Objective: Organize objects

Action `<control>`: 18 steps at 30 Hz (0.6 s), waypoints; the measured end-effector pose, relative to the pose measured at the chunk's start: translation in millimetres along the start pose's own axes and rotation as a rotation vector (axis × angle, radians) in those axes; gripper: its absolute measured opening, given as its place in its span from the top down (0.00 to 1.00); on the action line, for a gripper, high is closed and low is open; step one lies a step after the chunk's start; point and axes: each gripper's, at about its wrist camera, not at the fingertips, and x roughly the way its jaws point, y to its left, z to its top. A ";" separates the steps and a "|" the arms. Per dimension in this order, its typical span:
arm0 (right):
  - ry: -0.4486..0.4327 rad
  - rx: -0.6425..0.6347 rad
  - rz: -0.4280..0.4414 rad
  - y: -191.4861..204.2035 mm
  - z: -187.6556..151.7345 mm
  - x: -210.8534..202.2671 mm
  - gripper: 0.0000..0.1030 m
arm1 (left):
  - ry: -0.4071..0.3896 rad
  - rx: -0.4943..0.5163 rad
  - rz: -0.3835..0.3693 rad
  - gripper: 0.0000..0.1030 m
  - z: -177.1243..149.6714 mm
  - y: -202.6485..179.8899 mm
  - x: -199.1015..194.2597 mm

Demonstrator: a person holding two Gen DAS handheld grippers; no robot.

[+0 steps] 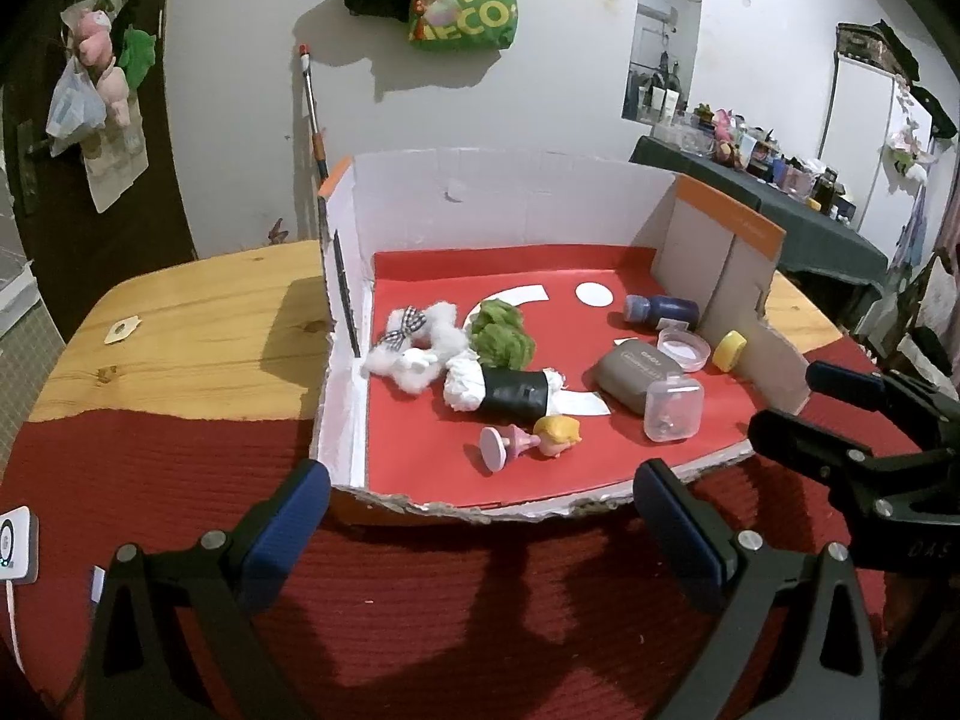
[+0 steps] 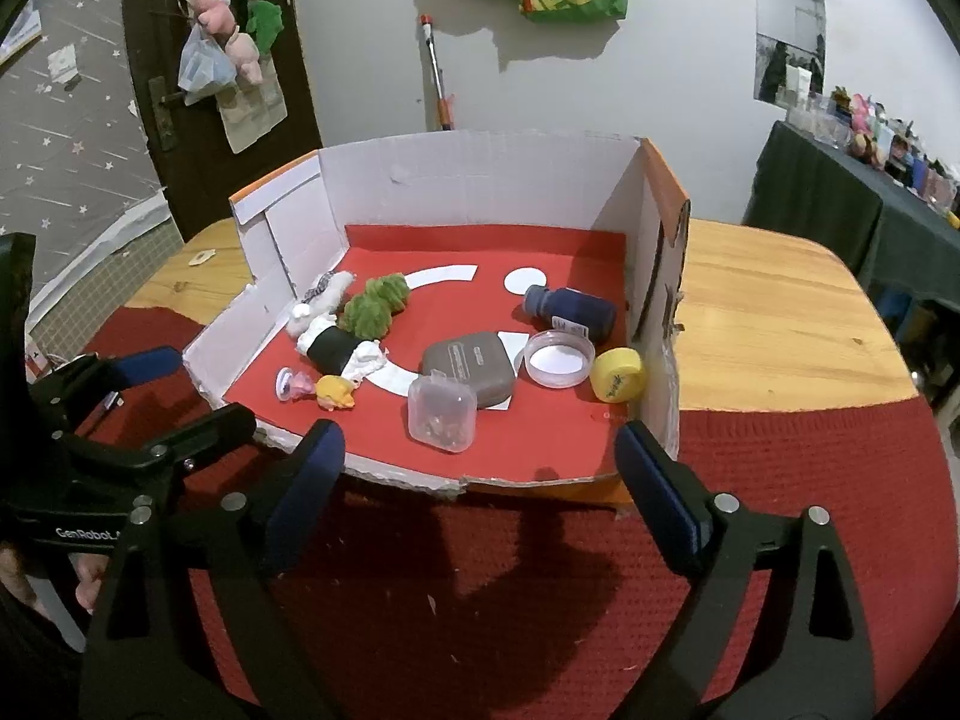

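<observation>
An open cardboard box (image 1: 510,198) (image 2: 480,180) with a red floor and a torn front edge holds the objects. On its left lie a white plush (image 1: 414,342), a green plush (image 2: 375,306), a black-and-white roll (image 1: 510,393) and a small yellow-haired figure (image 1: 555,435) (image 2: 336,393). On its right are a grey case (image 2: 468,369), a clear plastic box (image 1: 672,408) (image 2: 441,414), a round clear dish (image 2: 558,357), a dark blue bottle (image 2: 570,306) and a yellow cap (image 2: 618,375). My left gripper (image 1: 483,522) (image 2: 186,396) and right gripper (image 2: 483,480) (image 1: 798,414) stand open in front of the box, both empty.
The box stands on a wooden table (image 1: 198,312) partly covered by a red mat (image 1: 420,600). A white device (image 1: 15,546) lies at the mat's left edge. A dark side table (image 1: 780,204) crowded with small items stands to the right. Bags (image 1: 462,6) hang on the wall.
</observation>
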 end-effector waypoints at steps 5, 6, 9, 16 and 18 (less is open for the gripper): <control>-0.005 -0.002 -0.002 0.6 -0.4 -1.7 0.10 | -0.006 -0.006 -0.004 0.00 0.1 1.2 -2.3; -0.008 -0.003 -0.001 1.2 -0.6 -3.0 0.10 | -0.006 -0.009 -0.007 0.00 -0.1 1.5 -3.1; -0.012 -0.004 0.006 2.6 -1.9 -6.9 0.10 | -0.012 -0.016 -0.015 0.00 -1.4 2.6 -7.6; -0.021 0.004 0.018 4.1 -10.9 -20.9 0.07 | -0.019 -0.019 0.004 0.00 -10.9 3.5 -19.1; -0.019 0.012 0.014 3.1 -15.3 -23.9 0.07 | -0.015 -0.026 -0.004 0.00 -15.1 3.9 -21.0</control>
